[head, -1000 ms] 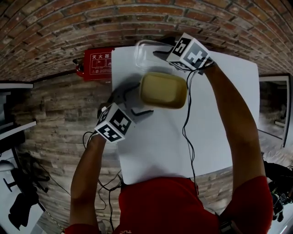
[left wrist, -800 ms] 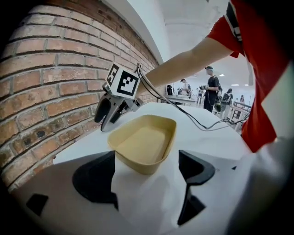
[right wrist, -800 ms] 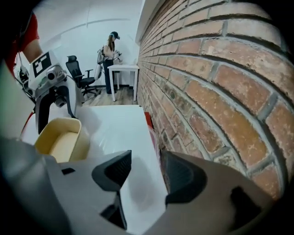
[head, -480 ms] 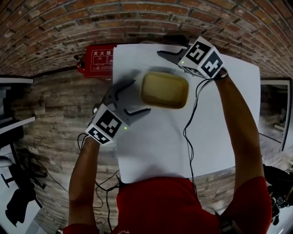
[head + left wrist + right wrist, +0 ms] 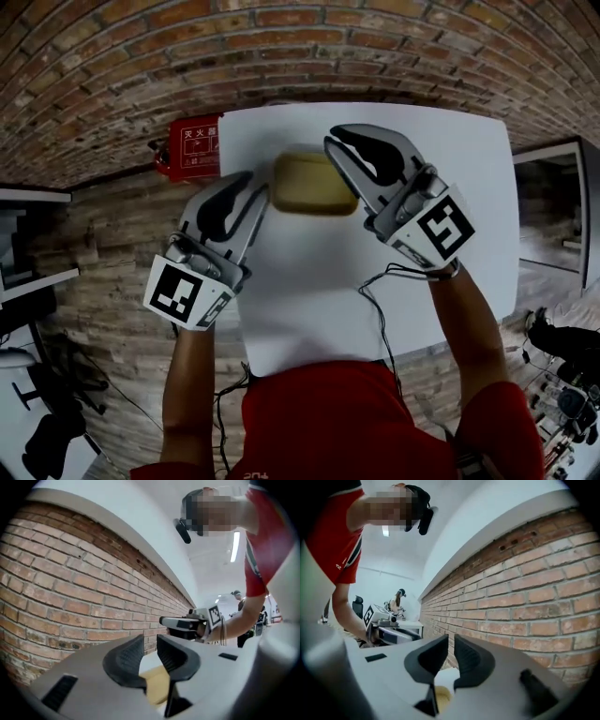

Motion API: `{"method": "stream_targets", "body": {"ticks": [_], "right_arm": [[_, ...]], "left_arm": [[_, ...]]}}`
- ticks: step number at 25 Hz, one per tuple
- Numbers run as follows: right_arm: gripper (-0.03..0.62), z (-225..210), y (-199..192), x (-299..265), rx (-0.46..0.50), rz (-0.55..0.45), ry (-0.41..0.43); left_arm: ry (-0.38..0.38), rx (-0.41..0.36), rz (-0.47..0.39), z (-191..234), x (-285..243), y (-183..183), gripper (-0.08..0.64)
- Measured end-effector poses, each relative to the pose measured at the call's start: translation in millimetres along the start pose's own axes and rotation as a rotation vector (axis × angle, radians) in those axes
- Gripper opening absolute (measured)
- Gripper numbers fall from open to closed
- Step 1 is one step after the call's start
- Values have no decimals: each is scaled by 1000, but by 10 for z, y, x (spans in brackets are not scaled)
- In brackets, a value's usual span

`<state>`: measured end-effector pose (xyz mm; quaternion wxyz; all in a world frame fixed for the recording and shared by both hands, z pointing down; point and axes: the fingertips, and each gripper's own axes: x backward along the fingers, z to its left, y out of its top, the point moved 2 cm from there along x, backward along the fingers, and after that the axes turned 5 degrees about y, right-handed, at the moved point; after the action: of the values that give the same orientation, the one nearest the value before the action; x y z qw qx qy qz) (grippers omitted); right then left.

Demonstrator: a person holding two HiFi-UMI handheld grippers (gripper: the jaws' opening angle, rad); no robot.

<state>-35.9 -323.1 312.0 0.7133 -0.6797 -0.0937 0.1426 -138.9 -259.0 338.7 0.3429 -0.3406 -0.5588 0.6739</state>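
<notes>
A white table (image 5: 309, 300) with rounded corners stands against a rough red-brick wall (image 5: 281, 37), and a shallow, smooth tan tray (image 5: 309, 183) with rounded corners sits on the table near the wall. The left gripper (image 5: 242, 183) hangs just left of the tray and the right gripper (image 5: 337, 141) over the tray's right edge, each with its black jaws drawn together on nothing. Only the head view shows the red box (image 5: 192, 145) on the floor left of the tray. The gripper views show a bright white room beyond the tray, with a distant person (image 5: 396, 599).
</notes>
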Motion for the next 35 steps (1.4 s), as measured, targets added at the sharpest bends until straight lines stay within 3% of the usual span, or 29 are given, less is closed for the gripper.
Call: {"method": "stream_targets", "body": {"ticks": [8,15,24,35], "right_arm": [[44,734,189,342,-172,-83,-58],[35,1253,286,539,-206,-72,-83],[29,1700,279,633,-120,-19,-105],[29,1690,270,760,-92,3,-131]], "left_arm": [[50,-42,-54,-487,253,353,26],[75,-75,-68,-880,579,447,15],[63,-119,-56,-1182,807,356,15],[51,-95,-51,-1264,745,319,15]]}}
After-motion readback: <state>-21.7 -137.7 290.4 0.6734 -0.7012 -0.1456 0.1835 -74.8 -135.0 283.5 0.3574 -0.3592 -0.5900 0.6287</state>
